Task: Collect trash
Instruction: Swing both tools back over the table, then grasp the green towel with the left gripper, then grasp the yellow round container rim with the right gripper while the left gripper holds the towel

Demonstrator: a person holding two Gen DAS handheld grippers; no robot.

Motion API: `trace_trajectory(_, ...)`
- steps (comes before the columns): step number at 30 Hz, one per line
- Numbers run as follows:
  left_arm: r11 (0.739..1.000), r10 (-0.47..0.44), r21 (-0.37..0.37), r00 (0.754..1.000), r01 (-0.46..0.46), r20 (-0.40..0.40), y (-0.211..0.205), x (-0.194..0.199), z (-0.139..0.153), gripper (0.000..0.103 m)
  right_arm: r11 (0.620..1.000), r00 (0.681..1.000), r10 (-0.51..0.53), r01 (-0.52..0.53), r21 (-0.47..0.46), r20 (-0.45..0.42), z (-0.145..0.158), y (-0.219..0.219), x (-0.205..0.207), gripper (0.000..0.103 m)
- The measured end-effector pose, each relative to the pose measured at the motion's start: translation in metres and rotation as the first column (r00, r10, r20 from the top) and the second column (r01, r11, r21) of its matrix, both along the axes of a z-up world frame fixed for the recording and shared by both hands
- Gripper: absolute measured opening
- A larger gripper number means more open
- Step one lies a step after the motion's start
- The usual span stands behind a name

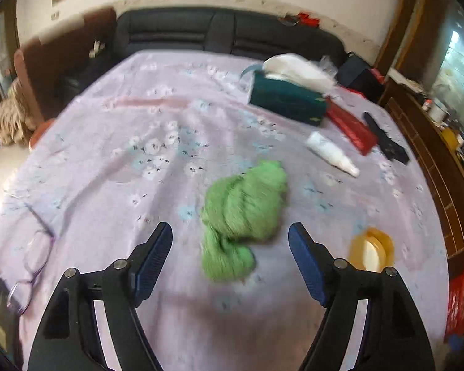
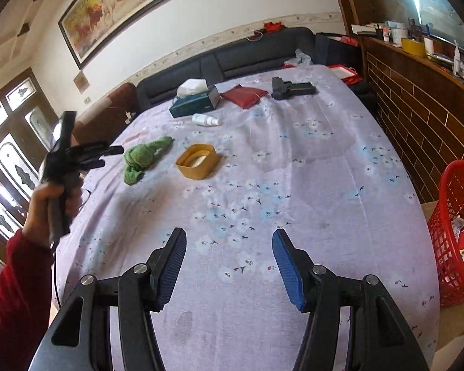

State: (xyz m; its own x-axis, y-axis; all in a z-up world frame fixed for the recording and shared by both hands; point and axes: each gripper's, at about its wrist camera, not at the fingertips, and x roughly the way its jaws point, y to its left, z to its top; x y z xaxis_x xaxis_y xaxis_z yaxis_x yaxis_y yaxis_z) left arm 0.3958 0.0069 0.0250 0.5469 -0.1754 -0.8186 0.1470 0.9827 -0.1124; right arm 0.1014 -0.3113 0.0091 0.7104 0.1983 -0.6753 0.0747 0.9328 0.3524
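Observation:
A crumpled green cloth [image 1: 242, 213] lies on the lilac flowered bedspread [image 1: 139, 160], just ahead of my open, empty left gripper [image 1: 230, 235]. A yellow tub [image 1: 371, 249] sits to its right, a white bottle [image 1: 332, 153] farther off. In the right wrist view the cloth [image 2: 142, 157], the tub [image 2: 198, 160] and the bottle [image 2: 205, 120] lie far ahead. My right gripper [image 2: 229, 241] is open and empty above the bedspread [image 2: 294, 170]. The left gripper [image 2: 108, 154] shows at the left, held in a hand, close to the cloth. A red mesh basket [image 2: 456, 232] stands at the bed's right side.
A dark green tissue box [image 1: 289, 99], a red pouch [image 1: 351, 126] and a black object [image 1: 386, 140] lie near the headboard. Glasses [image 1: 31, 266] lie at the bed's left edge. A wooden shelf unit [image 2: 417, 92] runs along the right.

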Motion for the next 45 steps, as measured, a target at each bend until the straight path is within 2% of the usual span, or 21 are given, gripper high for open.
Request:
trace_trajectory(3,0.999,-0.005,-0.032,0.999,0.003,-0.041,-0.003,0.021,-0.015,0.076,1.000,1.000,-0.009,0.008,-0.005,-0.017,-0.004,-0.003,0.006,0.062)
trace_trajectory(9,0.999,-0.035,0.002,0.997,0.036,-0.070,-0.027,0.034,-0.047,0.076,1.000,0.999,-0.007,0.007,-0.008,-0.042,-0.009,-0.005,0.022,0.062)
trace_trajectory(10,0.999,-0.030,0.021,0.998,0.032,-0.060,-0.030,0.032,-0.049,0.074,1.000,0.999,-0.002,0.002,-0.004,-0.045,-0.009,-0.004,0.025,0.062)
trace_trajectory(11,0.999,-0.023,0.038,0.999,0.024,-0.045,-0.032,0.031,-0.052,0.065,1.000,0.999,0.001,-0.001,-0.003,-0.046,-0.009,-0.002,0.028,0.062)
trace_trajectory(12,0.999,-0.019,0.046,0.999,0.020,-0.028,-0.032,0.028,-0.052,0.062,1.000,0.999,0.003,-0.004,-0.005,-0.048,-0.009,0.000,0.032,0.062)
trace_trajectory(14,0.999,-0.017,0.051,1.000,0.017,-0.004,-0.031,0.022,-0.049,0.053,1.000,0.999,0.015,-0.015,-0.011,-0.049,-0.007,0.005,0.039,0.062)
trace_trajectory(15,0.998,-0.017,0.060,1.000,0.016,0.011,-0.031,0.016,-0.045,0.052,1.000,0.999,0.019,-0.020,-0.013,-0.049,-0.006,0.008,0.043,0.062)
trace_trajectory(20,0.999,-0.027,0.027,0.996,0.024,0.090,-0.024,-0.019,-0.017,0.051,1.000,0.998,0.029,-0.029,-0.005,-0.061,-0.001,0.019,0.080,0.062)
trace_trajectory(24,0.998,-0.062,0.015,0.986,0.060,0.155,-0.022,-0.061,0.009,0.051,1.000,0.994,0.023,-0.021,0.015,-0.111,-0.008,0.027,0.126,0.062)
trace_trajectory(26,0.996,-0.087,0.024,0.977,0.084,0.195,-0.022,-0.086,0.021,0.051,0.999,0.990,0.023,-0.018,0.037,-0.137,-0.013,0.030,0.147,0.056)
trace_trajectory(28,0.995,-0.100,0.022,0.970,0.097,0.220,-0.020,-0.103,0.028,0.051,1.000,0.987,0.009,-0.008,0.010,-0.158,-0.018,0.037,0.169,0.055)
trace_trajectory(30,0.995,-0.100,0.026,0.964,0.096,0.245,-0.018,-0.122,0.033,0.051,1.000,0.984,-0.004,0.001,-0.015,-0.180,-0.026,0.042,0.188,0.047)
trace_trajectory(35,0.994,-0.107,0.022,0.961,0.105,0.256,-0.016,-0.151,0.032,0.051,0.999,0.968,-0.032,0.025,-0.029,-0.247,-0.049,0.048,0.225,0.032)
trace_trajectory(43,0.993,-0.117,0.031,0.953,0.113,0.279,-0.024,-0.182,0.025,0.052,0.996,0.962,-0.053,0.030,-0.089,-0.267,-0.058,0.064,0.231,0.004)
trace_trajectory(45,0.993,-0.122,0.039,0.950,0.116,0.288,-0.027,-0.188,0.024,0.052,0.995,0.966,-0.053,0.030,-0.095,-0.252,-0.053,0.063,0.221,0.004)
